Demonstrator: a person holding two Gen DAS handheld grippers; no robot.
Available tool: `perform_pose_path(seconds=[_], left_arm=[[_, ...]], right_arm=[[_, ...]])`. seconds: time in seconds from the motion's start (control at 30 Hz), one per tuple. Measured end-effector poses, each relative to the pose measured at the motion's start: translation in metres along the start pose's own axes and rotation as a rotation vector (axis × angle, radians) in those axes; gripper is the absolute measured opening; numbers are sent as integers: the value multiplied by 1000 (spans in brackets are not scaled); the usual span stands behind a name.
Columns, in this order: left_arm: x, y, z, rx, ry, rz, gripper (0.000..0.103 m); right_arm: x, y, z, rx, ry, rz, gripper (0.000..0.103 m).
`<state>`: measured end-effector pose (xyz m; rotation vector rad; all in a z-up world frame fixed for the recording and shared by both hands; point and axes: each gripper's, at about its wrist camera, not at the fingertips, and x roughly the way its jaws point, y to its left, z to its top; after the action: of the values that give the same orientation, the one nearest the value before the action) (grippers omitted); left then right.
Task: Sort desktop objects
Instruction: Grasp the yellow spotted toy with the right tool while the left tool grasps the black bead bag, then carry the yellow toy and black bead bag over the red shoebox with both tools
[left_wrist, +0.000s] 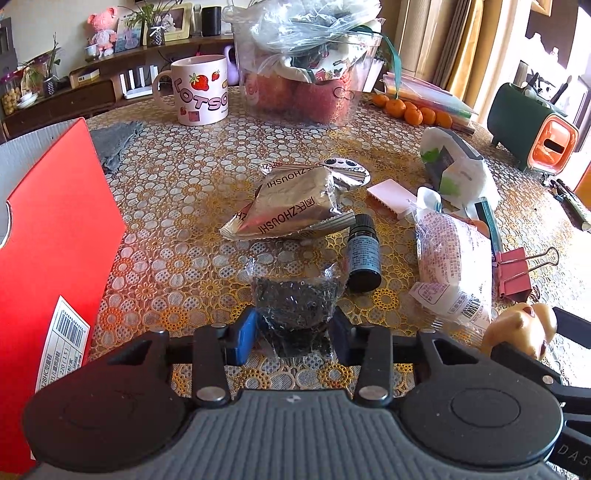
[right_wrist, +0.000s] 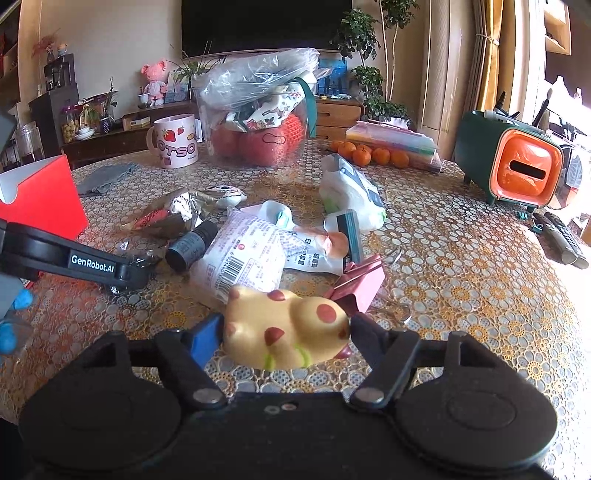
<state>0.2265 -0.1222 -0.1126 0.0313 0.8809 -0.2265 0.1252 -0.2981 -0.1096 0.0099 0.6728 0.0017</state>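
Observation:
My left gripper (left_wrist: 293, 338) is shut on a clear bag of small black parts (left_wrist: 295, 301), low over the table. My right gripper (right_wrist: 286, 338) is shut on a yellow toy with red spots (right_wrist: 284, 334); the toy also shows at the right edge of the left wrist view (left_wrist: 521, 330). Loose items lie ahead: a silver snack packet (left_wrist: 291, 201), a small dark bottle (left_wrist: 364, 254), a white wrapped bun (left_wrist: 452, 266), a pink binder clip (left_wrist: 513, 273) and a white tissue pack (left_wrist: 456, 168).
A red box (left_wrist: 55, 251) stands close on the left. A strawberry mug (left_wrist: 197, 90), a clear tub of red fruit (left_wrist: 306, 74), oranges (left_wrist: 413, 109) and a green-orange holder (right_wrist: 513, 162) line the far side. A remote (right_wrist: 563, 240) lies at right.

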Motion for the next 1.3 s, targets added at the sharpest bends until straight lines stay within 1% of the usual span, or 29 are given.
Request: perform_pose_path(seconds=[0.13,0.3,0.67,0.8,1.03,1.17,1.3], left_arm=[[-5,3,-2,-1,-4,0,35],[-15,7,-6,-11,-11,-2,34],[-63,15,-17,-17,-47,-13,34],[-87,18,-19,-8,-73,-5,34],[-125,28,-23,-8,-115,-17,34],[-145,39,-25,-10,-141,-19,34],[-162,53,-27,-18,-148,-24,34]], right_arm=[[-3,1,1,3,2,-6,71],[-10,3,3,4,-7,-9,71],[-36,14,10,-5,-22,0,71],[-51,24,14,-13,-36,11,71],[-77,49,22,-47,-61,45,71],[-89,66,27,-73,-76,63,71],[-100,84,33,-87,-85,91,71]])
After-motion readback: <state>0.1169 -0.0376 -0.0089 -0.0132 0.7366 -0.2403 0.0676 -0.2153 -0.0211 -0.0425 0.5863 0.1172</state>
